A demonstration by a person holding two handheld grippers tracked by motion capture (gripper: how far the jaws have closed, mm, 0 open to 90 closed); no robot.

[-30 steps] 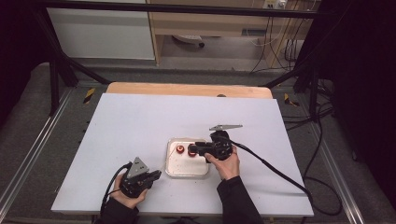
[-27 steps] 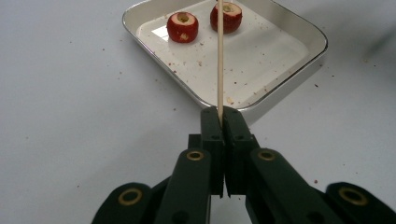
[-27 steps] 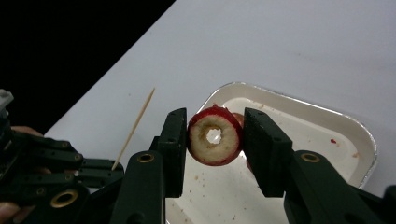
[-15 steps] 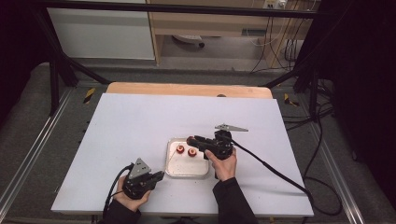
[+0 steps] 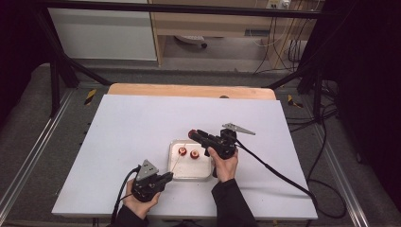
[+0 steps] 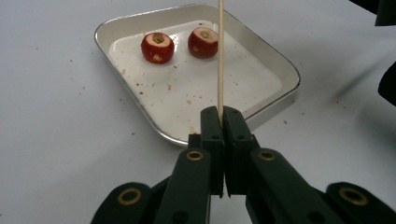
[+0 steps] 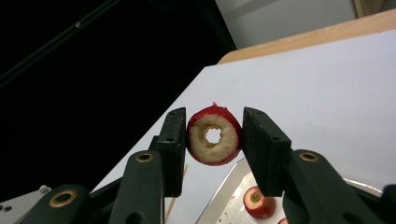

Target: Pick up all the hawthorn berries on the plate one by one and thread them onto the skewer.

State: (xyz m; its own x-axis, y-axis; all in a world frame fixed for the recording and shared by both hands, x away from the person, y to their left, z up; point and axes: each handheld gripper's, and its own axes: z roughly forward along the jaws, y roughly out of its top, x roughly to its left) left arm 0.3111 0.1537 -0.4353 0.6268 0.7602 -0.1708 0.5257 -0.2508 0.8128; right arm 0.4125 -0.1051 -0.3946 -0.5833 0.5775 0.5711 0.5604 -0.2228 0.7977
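The left gripper (image 5: 166, 178) sits near the front edge of the white tabletop (image 5: 123, 127), its fingers (image 6: 212, 135) pressed together on a thin wooden skewer (image 6: 220, 56) that runs from the fingertips out over a shallow metal tray (image 6: 275, 100). The tray rests on the tabletop just beyond this gripper, and two cored red fruit pieces (image 6: 157, 47) lie side by side at its far end, apart from each other; crumbs speckle the tray floor and the white surface around it. The right gripper (image 5: 195, 135) is held above the far side of the tray, its fingers (image 7: 173, 149) set at a moderate width and clamped on a third red fruit piece (image 7: 214, 135), whose pale cut face and drilled centre hole face that gripper's camera. This piece is clear of the tabletop. Beyond the white sheet, a strip of bare wood (image 5: 189, 91) shows along the far edge of the tabletop. The stand is flanked by metal rails (image 5: 28, 161) over grey floor covering (image 5: 23, 109), with black frame struts, loose cables (image 5: 326, 123) at the right, and pale cabinets (image 5: 104, 33) at the back. The room's outer sides are dark, and detail there cannot be made out. In the high view the skewer is a faint line, hard to trace. In the right gripper view the tray is cut off by the lower edge.
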